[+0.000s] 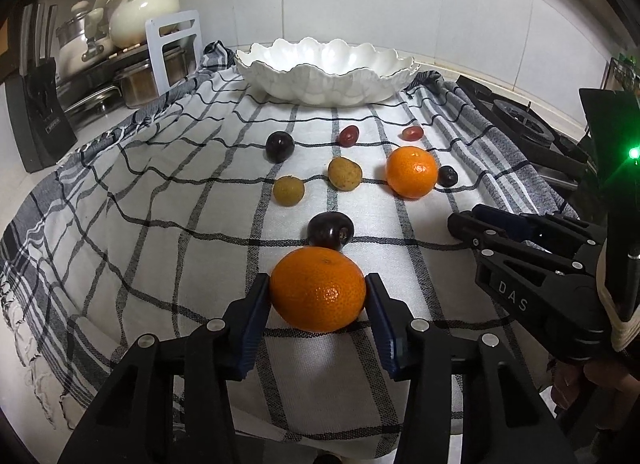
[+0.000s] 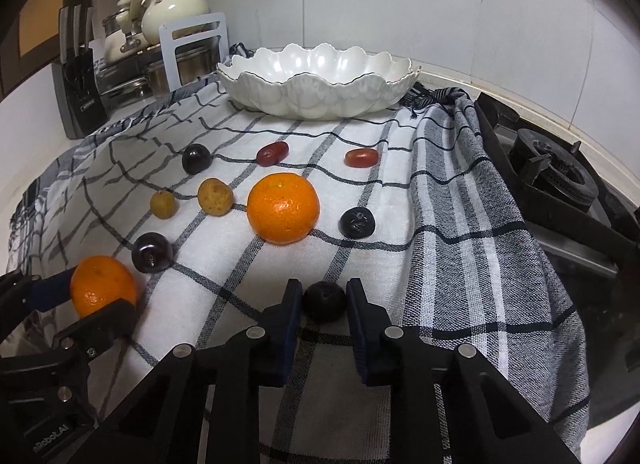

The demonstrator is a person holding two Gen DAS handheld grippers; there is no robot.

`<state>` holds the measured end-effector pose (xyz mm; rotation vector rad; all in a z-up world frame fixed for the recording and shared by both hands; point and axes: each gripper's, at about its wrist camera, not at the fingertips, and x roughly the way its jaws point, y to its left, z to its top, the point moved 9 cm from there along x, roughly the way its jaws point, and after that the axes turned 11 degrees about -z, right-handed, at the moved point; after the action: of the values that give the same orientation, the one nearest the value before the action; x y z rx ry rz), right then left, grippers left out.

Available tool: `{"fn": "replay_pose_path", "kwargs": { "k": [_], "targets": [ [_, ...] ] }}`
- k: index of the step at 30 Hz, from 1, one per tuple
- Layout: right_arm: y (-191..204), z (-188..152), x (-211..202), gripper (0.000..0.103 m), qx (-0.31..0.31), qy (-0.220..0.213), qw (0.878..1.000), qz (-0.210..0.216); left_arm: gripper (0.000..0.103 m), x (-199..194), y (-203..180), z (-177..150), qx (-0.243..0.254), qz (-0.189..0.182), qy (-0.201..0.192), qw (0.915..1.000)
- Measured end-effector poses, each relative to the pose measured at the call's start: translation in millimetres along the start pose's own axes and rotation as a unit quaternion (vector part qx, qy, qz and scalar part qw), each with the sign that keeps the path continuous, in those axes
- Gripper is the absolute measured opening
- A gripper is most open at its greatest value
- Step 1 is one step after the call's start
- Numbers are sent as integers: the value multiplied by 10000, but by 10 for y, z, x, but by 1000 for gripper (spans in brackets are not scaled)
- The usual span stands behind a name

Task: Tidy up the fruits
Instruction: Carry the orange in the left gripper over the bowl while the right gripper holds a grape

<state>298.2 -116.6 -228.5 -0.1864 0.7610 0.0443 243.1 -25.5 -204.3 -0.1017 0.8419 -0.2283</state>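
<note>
My left gripper [image 1: 318, 292] is shut on an orange tangerine [image 1: 318, 290], also seen in the right wrist view [image 2: 102, 284], low on the checked cloth [image 1: 160, 264]. My right gripper [image 2: 323, 302] is shut on a small dark fruit [image 2: 324, 301]; it shows at the right of the left wrist view [image 1: 472, 224]. A second tangerine [image 2: 283, 208], two dark cherries [image 2: 152, 252] [image 2: 196, 159], two brown longans [image 2: 215, 197] [image 2: 163, 204], two red grapes [image 2: 273, 153] [image 2: 361, 157] and a blueberry [image 2: 357, 222] lie on the cloth. A white scalloped bowl [image 2: 316, 104] stands empty at the back.
A knife block [image 2: 78, 100], pots and a cream teapot [image 2: 174, 16] crowd the back left. A gas stove burner [image 2: 552, 172] lies to the right of the cloth. Tiled wall behind the bowl.
</note>
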Motion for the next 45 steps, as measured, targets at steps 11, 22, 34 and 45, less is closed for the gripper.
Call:
{"fn": "replay_pose_path", "kwargs": {
  "k": [11, 22, 34, 45],
  "targets": [
    [-16, 62, -173, 24, 108, -133, 9998, 118, 46, -121, -17, 91, -60, -68, -126, 9999],
    [-59, 171, -492, 24, 198, -424, 9989, 92, 46, -371, -98, 278, 55, -84, -469, 9988],
    [-146, 506, -796, 24, 259, -900, 9956, -27, 46, -595, -159, 726, 268, -97, -992, 9947],
    [-213, 994, -943, 24, 363, -1375, 9897, -143, 46, -744, -164, 1251, 535, -120, -1493, 9873]
  ]
}}
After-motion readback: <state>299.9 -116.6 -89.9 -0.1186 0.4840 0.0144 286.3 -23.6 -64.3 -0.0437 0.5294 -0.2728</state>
